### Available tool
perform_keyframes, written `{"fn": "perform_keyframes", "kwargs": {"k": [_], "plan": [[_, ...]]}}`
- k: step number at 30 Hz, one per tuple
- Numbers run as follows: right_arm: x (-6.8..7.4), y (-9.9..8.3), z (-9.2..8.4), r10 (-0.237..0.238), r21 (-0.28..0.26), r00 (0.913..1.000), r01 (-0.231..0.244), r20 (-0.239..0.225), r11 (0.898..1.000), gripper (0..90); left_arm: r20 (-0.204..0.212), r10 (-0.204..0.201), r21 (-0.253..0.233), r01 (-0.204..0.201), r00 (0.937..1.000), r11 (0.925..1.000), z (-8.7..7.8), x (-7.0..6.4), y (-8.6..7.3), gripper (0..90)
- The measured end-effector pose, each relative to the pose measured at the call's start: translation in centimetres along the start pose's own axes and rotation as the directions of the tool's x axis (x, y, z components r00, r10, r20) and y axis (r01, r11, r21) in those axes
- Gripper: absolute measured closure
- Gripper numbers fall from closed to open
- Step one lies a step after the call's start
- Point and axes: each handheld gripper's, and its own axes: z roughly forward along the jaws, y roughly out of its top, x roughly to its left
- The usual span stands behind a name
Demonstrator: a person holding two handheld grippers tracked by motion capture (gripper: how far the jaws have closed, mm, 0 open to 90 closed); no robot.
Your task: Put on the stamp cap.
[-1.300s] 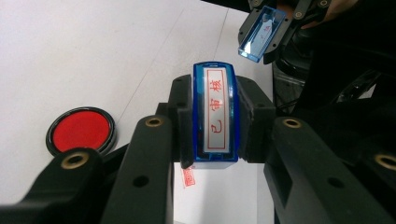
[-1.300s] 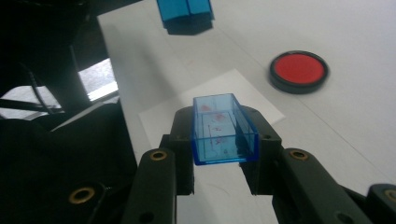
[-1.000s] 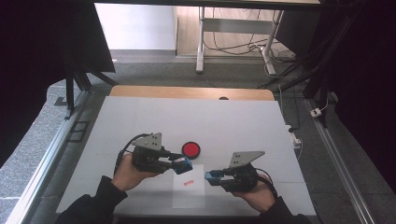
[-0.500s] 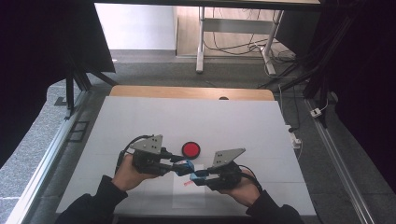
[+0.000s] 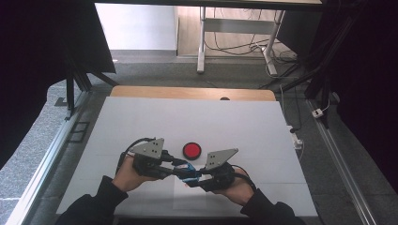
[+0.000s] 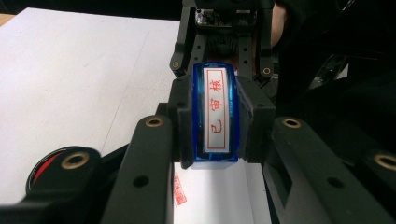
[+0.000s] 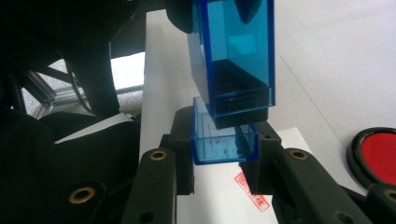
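Your left gripper (image 6: 212, 116) clamped on the blue stamp (image 6: 215, 114), centre of frame; your right gripper (image 7: 224, 140) clamped on its blue cap (image 7: 224, 142), lower centre, above the white paper (image 7: 219, 196); red ink pad (image 5: 191, 150) just beside.

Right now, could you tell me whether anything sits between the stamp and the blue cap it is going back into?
Nothing visible does: the stamp in the left tool hangs just above the open blue cap clamped in the right tool, its base at the cap's mouth.

Blue stamp (image 6: 215, 114) clamped between fingers (image 6: 184, 123), paper (image 6: 212, 196) below
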Motion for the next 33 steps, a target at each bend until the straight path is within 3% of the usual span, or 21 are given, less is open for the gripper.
{"fn": "perform_keyframes", "kwargs": {"k": [5,16,20,33], "plan": [[0.09,0.02,0.01,0.004,-0.008,0.9998,-0.004,-0.021,1.000,68.3,0.022,0.020,-0.012,-0.020,0.9996,0.9997,-0.05,-0.12,0.00,70.6],[0.18,0.06,-0.10,-0.009,-0.015,0.9992,0.009,-0.038,1.000,68.3,0.066,0.001,-0.023,0.000,0.9978,0.9997,0.14,-0.06,-0.09,70.6],[0.28,0.16,-0.09,-0.005,-0.032,0.9979,0.003,-0.065,0.999,68.4,0.085,0.000,-0.027,0.002,0.9964,0.9996,0.30,-0.11,-0.19,70.7],[0.60,0.37,-0.51,-0.015,-0.052,0.9961,0.011,-0.087,0.999,68.9,0.137,-0.051,-0.078,0.062,0.9893,0.9950,0.31,0.17,-0.56,70.8]]}}
